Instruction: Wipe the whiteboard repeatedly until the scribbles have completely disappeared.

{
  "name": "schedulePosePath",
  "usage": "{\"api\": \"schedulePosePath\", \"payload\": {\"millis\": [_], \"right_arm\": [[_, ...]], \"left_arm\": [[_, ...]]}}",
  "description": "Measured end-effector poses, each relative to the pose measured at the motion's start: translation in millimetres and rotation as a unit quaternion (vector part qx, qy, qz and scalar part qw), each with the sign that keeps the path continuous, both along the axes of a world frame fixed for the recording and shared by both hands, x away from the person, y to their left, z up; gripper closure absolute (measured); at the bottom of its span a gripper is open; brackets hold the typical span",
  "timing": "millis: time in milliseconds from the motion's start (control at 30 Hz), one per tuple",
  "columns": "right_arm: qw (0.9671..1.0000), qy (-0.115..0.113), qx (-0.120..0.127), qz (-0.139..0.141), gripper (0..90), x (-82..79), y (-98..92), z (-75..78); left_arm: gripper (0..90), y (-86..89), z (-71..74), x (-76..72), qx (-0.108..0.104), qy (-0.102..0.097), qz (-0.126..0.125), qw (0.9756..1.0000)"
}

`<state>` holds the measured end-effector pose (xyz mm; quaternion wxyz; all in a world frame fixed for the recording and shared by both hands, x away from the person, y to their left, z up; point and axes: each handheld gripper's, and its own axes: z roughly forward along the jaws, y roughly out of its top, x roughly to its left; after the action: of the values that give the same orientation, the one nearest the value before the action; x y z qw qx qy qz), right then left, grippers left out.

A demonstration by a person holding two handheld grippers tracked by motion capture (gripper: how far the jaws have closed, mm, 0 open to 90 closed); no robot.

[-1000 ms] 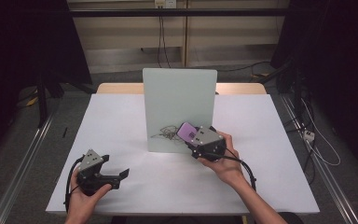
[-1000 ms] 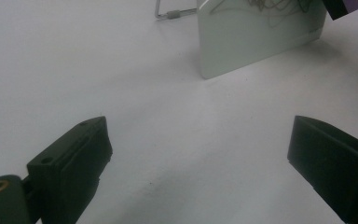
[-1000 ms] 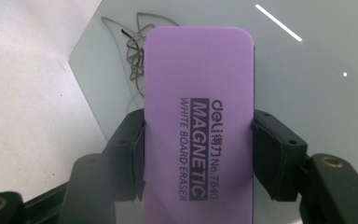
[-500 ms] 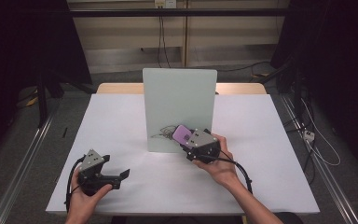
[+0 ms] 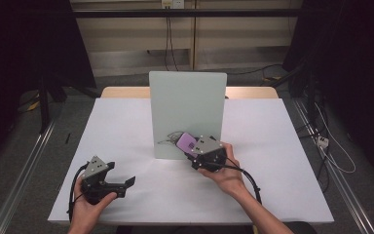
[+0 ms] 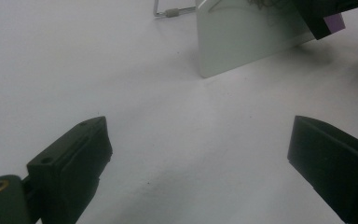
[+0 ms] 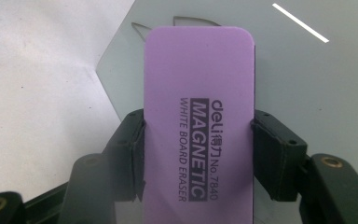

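Since the earlier frames my right gripper [image 5: 195,148] has slid a little toward 9 o'clock along the foot of the board [image 5: 187,105], carrying the eraser [image 5: 186,141] with it; the left gripper [image 5: 126,184] has kept its place. The right jaws are clamped on the eraser's long sides, as the right gripper view shows, with its long axis running straight out from the gripper [image 7: 198,149] toward the board. The scribble [image 5: 168,139] lies just beyond the eraser's tip, at about 10 o'clock from my right hand, so that hand is far nearer. The left gripper rests at 7 o'clock on the table [image 5: 282,185], jaws wide apart and empty.
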<state>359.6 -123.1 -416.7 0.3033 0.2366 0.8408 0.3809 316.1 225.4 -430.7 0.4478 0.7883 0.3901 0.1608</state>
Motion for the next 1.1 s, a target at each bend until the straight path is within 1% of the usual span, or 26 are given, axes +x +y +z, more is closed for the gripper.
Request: {"api": "schedulePosePath", "payload": {"millis": [100,133,167,200,233,300,333,433,533,600,667,733,833,867,933,1033,1100], "right_arm": [[1.0,-0.004,0.0,-0.002,41.4,0.2,-2.3,2.6],[0.9999,-0.009,0.004,-0.007,41.4,0.6,-6.0,6.3],[0.9998,-0.012,0.007,-0.011,41.4,0.9,-8.6,8.5],[0.9998,-0.012,0.007,-0.011,41.4,0.9,-8.6,8.5],[0.9996,-0.018,0.011,-0.017,41.4,1.1,-14.4,13.1],[0.9993,-0.023,0.017,-0.025,41.4,1.4,-20.7,17.6],[0.9993,-0.023,0.017,-0.025,41.4,1.4,-20.7,17.6],[0.9986,-0.031,0.025,-0.036,41.4,1.6,-29.1,24.0],[0.9975,-0.041,0.03,-0.05,41.4,1.3,-36.9,29.8],[0.9974,-0.042,0.031,-0.05,41.4,1.1,-37.7,29.9],[0.9971,-0.051,0.024,-0.052,41.5,-0.3,-36.9,27.5],[0.997,-0.054,0.02,-0.052,41.5,-1.0,-36.3,26.5],[0.9968,-0.057,0.016,-0.053,41.5,-3.8,-33.8,19.1],[0.9968,-0.057,0.016,-0.053,41.5,-3.8,-33.8,19.1],[0.9966,-0.062,0.008,-0.053,41.5,-5.9,-31.0,14.1],[0.9968,-0.061,0.004,-0.052,41.5,-7.6,-27.4,8.6],[0.9973,-0.056,0.003,-0.048,41.5,-7.9,-24.1,5.2]], "left_arm": [[5.7,0.6,0.6,-0.6,-0.004,-0.003,0.002,1.0],[5.7,1.5,1.1,-0.8,-0.005,0.0,0.001,1.0],[5.7,1.9,0.9,-0.8,-0.006,-0.003,0.004,1.0],[5.7,2.4,0.9,-0.7,-0.005,-0.003,0.004,1.0],[5.7,2.7,0.8,-0.7,-0.005,-0.003,0.005,1.0],[5.7,2.4,0.8,-0.8,-0.005,-0.002,0.004,1.0],[5.7,1.9,0.9,-1.1,-0.005,-0.002,0.004,1.0],[5.7,1.6,1.2,-1.0,-0.005,0.0,0.001,1.0],[5.7,2.1,1.0,-0.9,-0.004,0.0,0.002,1.0],[5.7,2.1,0.9,-1.0,-0.005,-0.002,0.004,1.0],[5.7,2.1,1.3,-1.2,-0.006,-0.002,0.003,1.0],[5.7,2.4,1.7,-1.4,-0.005,-0.003,0.002,1.0],[5.7,2.4,1.8,-1.3,-0.005,-0.002,0.001,1.0],[5.7,2.3,1.7,-1.2,-0.004,-0.002,0.0,1.0],[5.8,1.6,1.6,-1.4,-0.005,-0.004,0.001,1.0],[5.9,0.7,1.6,-2.1,-0.008,-0.005,0.0,1.0],[5.9,0.8,1.4,-1.6,-0.006,-0.005,-0.001,1.0]]}}
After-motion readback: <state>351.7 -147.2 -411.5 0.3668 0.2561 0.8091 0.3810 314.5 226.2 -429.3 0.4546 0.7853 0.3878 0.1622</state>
